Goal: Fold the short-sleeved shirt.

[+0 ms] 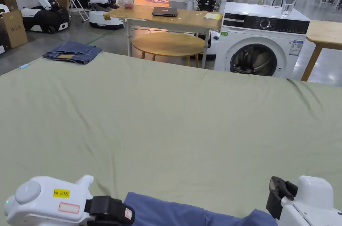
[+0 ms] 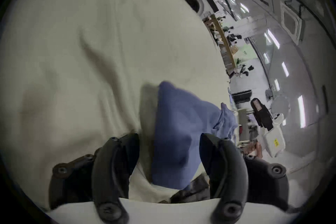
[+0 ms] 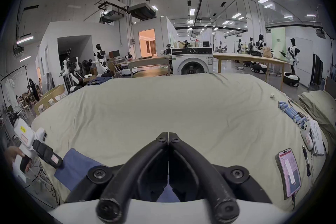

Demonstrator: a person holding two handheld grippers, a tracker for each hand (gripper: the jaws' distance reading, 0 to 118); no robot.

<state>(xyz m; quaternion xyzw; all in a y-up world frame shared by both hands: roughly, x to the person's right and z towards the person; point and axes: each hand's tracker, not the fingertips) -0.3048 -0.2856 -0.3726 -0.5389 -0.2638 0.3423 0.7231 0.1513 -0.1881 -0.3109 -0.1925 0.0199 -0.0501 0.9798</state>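
Observation:
A blue short-sleeved shirt [image 1: 187, 213] lies bunched at the near edge of the green-sheeted table [image 1: 167, 119]. My left gripper [image 1: 128, 215] rests at the shirt's left end. In the left gripper view its jaws stand apart [image 2: 169, 137], and a fold of the shirt [image 2: 178, 137] lies between them without being pinched. My right gripper [image 1: 275, 186] hovers at the shirt's right end, just above the fabric. In the right gripper view its tips [image 3: 168, 134] touch each other with nothing between them, and the blue shirt [image 3: 76, 164] spreads below and to the left, beside the left gripper [image 3: 54, 160].
Folded jeans [image 1: 71, 52] sit at the table's far left corner. A phone [image 3: 289, 173], several blue batteries [image 3: 291, 113] and papers [image 3: 316, 137] line the table's right edge. A washing machine [image 1: 264, 46] and wooden tables [image 1: 167, 16] stand beyond the far edge.

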